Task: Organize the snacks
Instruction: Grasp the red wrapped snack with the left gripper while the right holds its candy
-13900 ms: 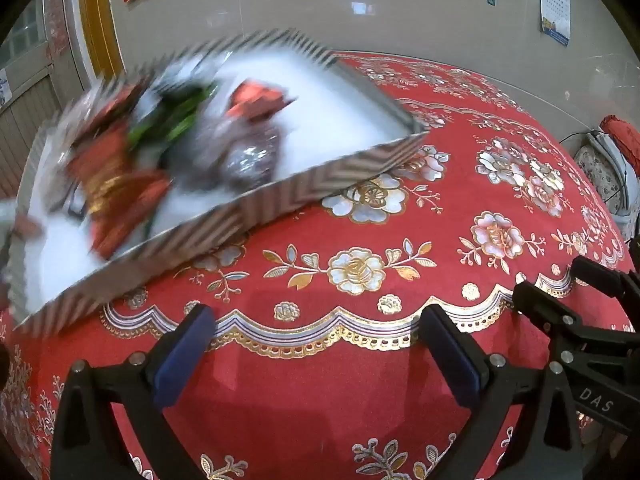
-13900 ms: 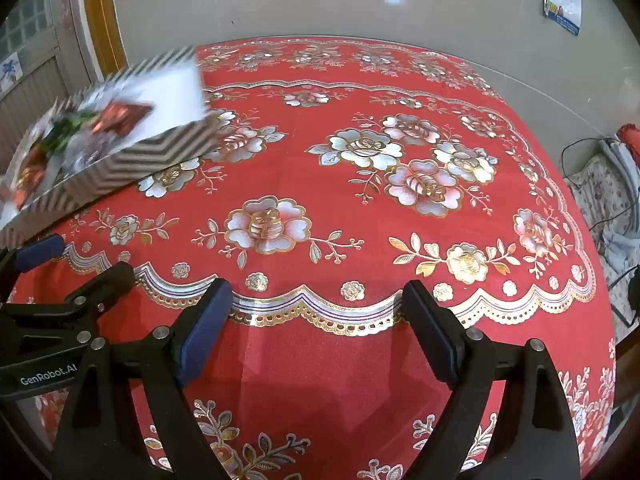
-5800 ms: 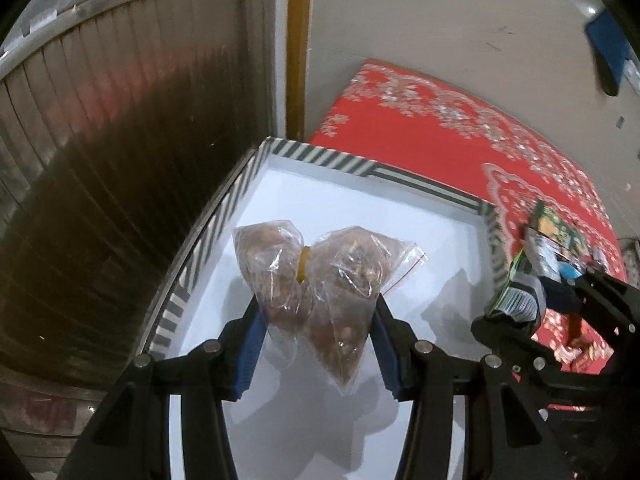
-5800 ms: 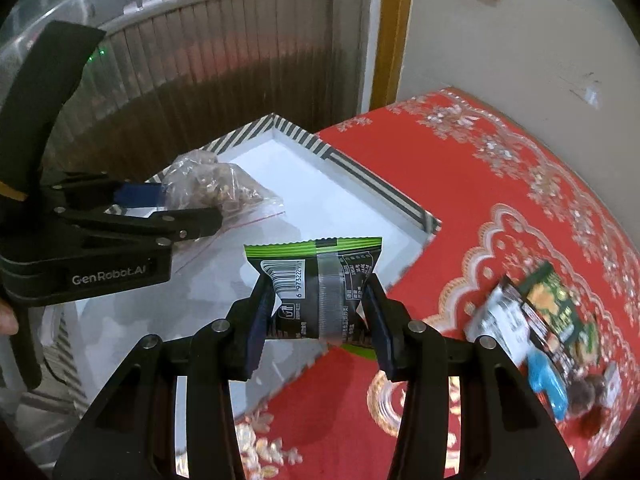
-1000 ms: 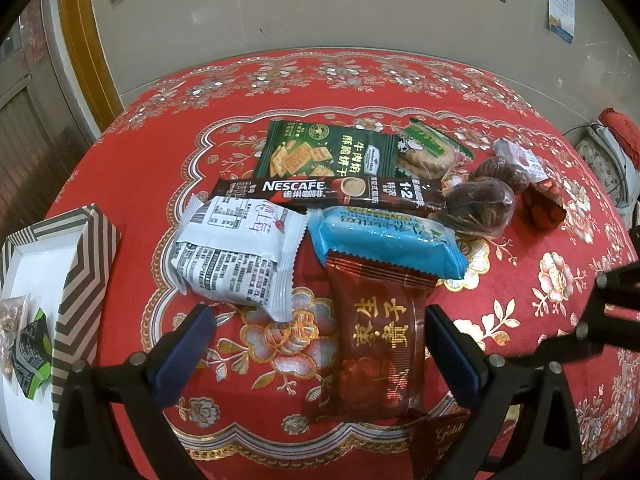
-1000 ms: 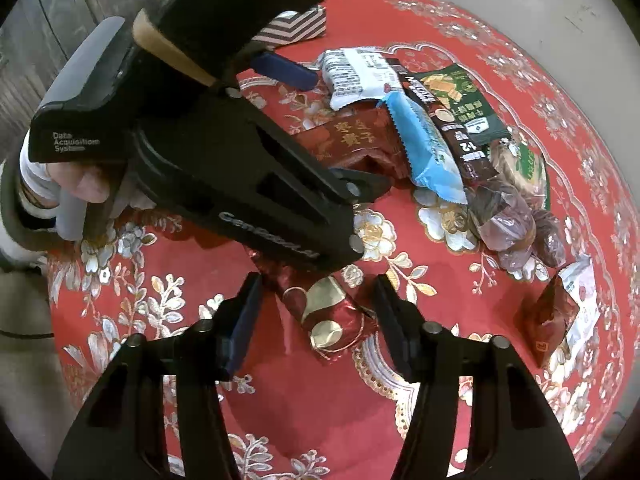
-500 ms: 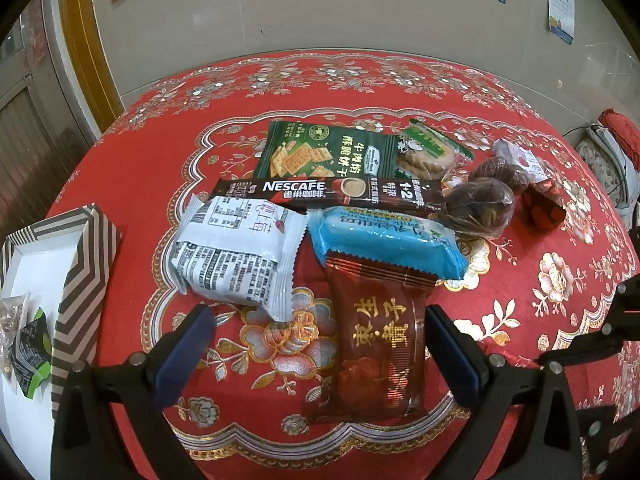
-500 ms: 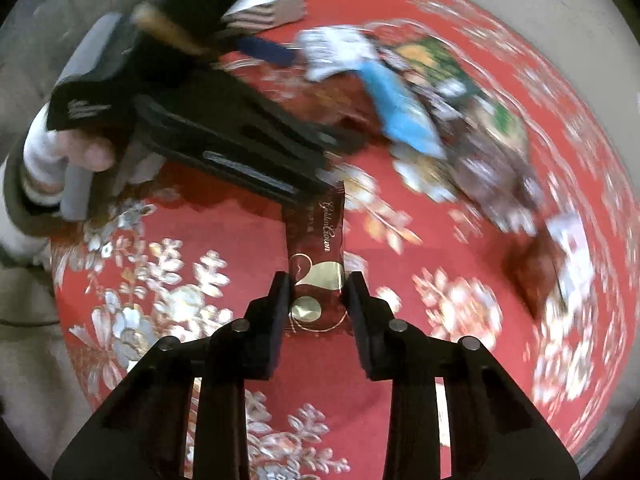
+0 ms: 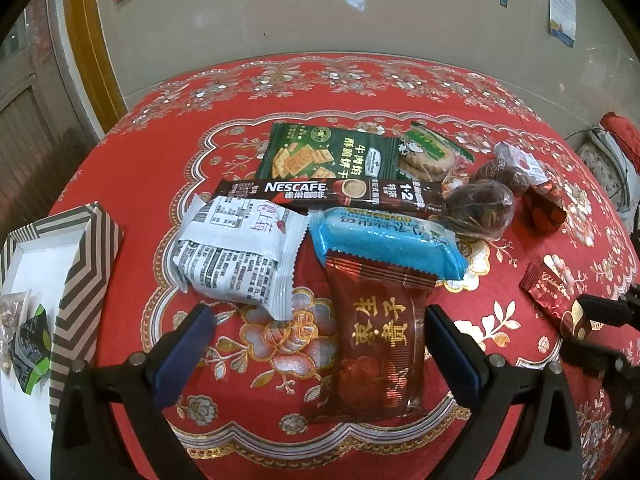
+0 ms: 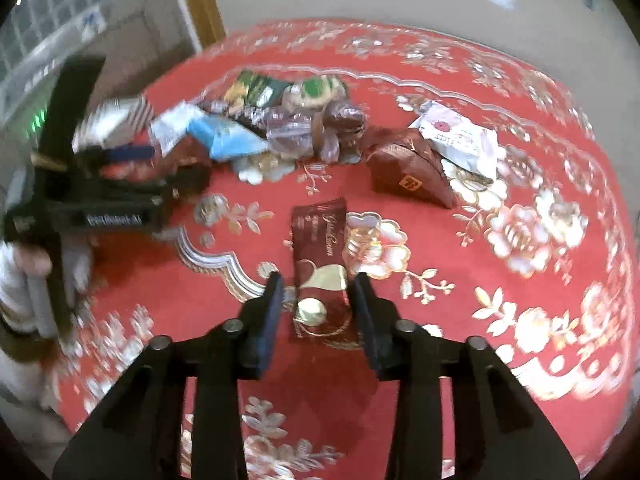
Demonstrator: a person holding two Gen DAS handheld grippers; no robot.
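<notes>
A small dark red chocolate bar (image 10: 320, 256) lies on the red flowered cloth between the fingers of my right gripper (image 10: 318, 304). Its jaws are opening and the pads stand just off the bar's sides. The left wrist view shows the same bar (image 9: 556, 296) at the far right, with the right gripper (image 9: 584, 328) at its near end. My left gripper (image 9: 316, 344) hangs open over the pile, and a large dark red packet (image 9: 376, 344) lies between its fingers, untouched. A white packet (image 9: 236, 252), a blue one (image 9: 384, 240) and a Nescafe stick (image 9: 332, 192) lie beyond.
A striped box (image 9: 88, 272) at the cloth's left edge holds a green packet (image 9: 32, 348) and a clear bag. A dark red pyramid pack (image 10: 408, 172) and a white-pink packet (image 10: 460, 140) lie past the bar. A hand in a white sleeve (image 10: 24, 276) holds the left gripper.
The right gripper shut on the small bar, carried it rightward away from the pile while rolling, and its jaws have now parted. The left gripper has stayed still.
</notes>
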